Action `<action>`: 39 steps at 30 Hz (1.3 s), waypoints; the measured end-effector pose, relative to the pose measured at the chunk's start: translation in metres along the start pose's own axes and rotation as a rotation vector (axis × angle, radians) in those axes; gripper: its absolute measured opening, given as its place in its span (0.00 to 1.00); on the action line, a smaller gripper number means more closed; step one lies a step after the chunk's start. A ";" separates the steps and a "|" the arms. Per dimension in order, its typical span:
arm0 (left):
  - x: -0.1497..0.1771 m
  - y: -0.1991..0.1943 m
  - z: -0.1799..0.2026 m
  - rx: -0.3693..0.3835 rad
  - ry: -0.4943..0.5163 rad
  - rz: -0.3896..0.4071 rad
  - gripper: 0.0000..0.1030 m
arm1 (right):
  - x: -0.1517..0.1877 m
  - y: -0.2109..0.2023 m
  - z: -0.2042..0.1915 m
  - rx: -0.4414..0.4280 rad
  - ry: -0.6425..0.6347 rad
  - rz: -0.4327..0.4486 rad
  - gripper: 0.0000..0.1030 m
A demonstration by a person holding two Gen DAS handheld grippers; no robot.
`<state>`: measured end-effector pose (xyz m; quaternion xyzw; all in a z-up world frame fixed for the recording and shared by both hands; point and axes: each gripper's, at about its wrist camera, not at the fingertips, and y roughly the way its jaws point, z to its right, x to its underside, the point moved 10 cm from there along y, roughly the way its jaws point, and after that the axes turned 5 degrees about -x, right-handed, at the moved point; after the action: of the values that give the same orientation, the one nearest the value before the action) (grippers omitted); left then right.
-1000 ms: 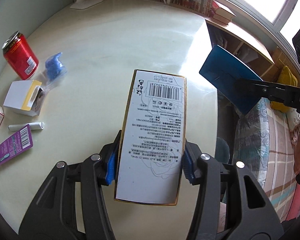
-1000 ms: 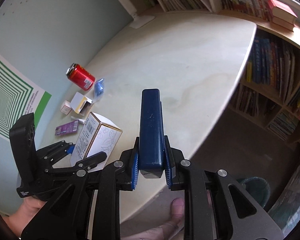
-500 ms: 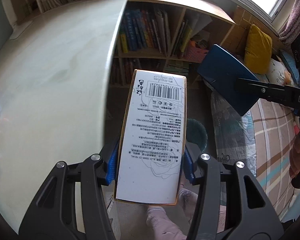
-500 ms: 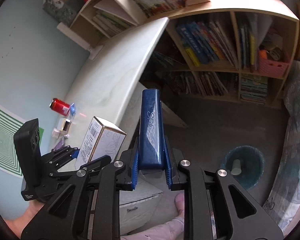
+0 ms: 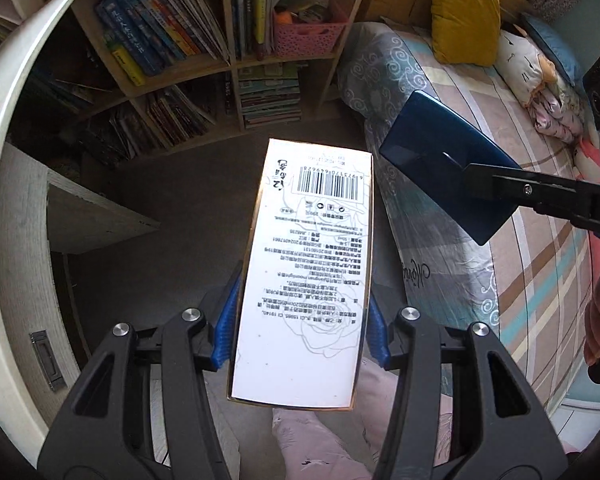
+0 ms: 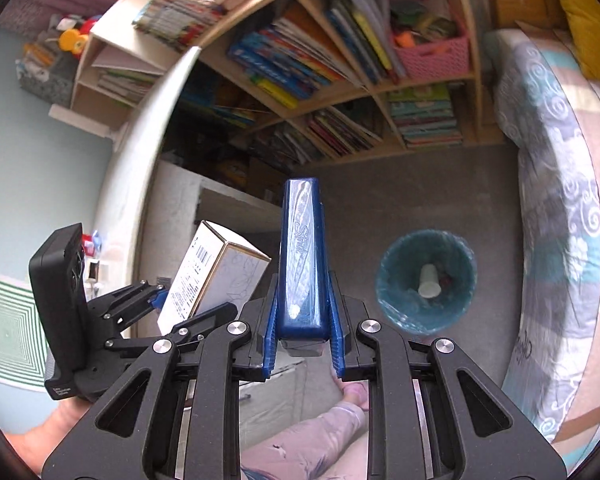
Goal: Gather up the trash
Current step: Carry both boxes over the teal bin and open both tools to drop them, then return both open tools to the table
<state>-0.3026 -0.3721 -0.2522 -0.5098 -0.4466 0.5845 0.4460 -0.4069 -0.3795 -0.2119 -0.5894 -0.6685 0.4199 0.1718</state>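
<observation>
White carton (image 5: 304,276) with barcode is clamped between the blue pads (image 5: 225,330) of the left gripper (image 5: 300,332), long axis pointing forward, held in the air over grey floor (image 5: 188,216). Dark blue box (image 6: 301,264) is clamped edge-up in the right gripper (image 6: 302,340); in the left view it is seen broadside, to the right of the carton and apart from it. Teal-lined bin (image 6: 424,280) stands on the floor beside the bed (image 6: 556,208), right of the blue box in the right view; a pale cup-like item (image 6: 429,280) is seen inside, probably a paper cup. Bookshelves (image 5: 204,48) are seen behind, desk edge (image 5: 16,92) at left.
</observation>
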 end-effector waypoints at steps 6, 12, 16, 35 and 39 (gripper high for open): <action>-0.001 0.034 0.025 0.021 0.021 -0.071 0.47 | 0.007 0.010 0.037 -0.003 0.071 -0.036 0.21; 0.002 0.050 0.039 0.027 0.055 -0.110 0.48 | 0.010 0.015 0.053 -0.014 0.103 -0.047 0.21; -0.003 0.061 0.045 0.017 0.057 -0.118 0.67 | 0.008 0.019 0.066 -0.016 0.127 -0.051 0.27; 0.003 0.050 0.021 -0.048 -0.004 -0.109 0.80 | -0.004 0.009 0.084 -0.030 0.174 -0.031 0.68; 0.006 0.033 0.006 -0.056 -0.045 -0.077 0.80 | -0.008 0.009 0.069 -0.048 0.145 -0.033 0.68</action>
<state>-0.3117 -0.3738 -0.2855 -0.4913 -0.4921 0.5655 0.4435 -0.4495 -0.4123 -0.2570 -0.6111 -0.6738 0.3570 0.2122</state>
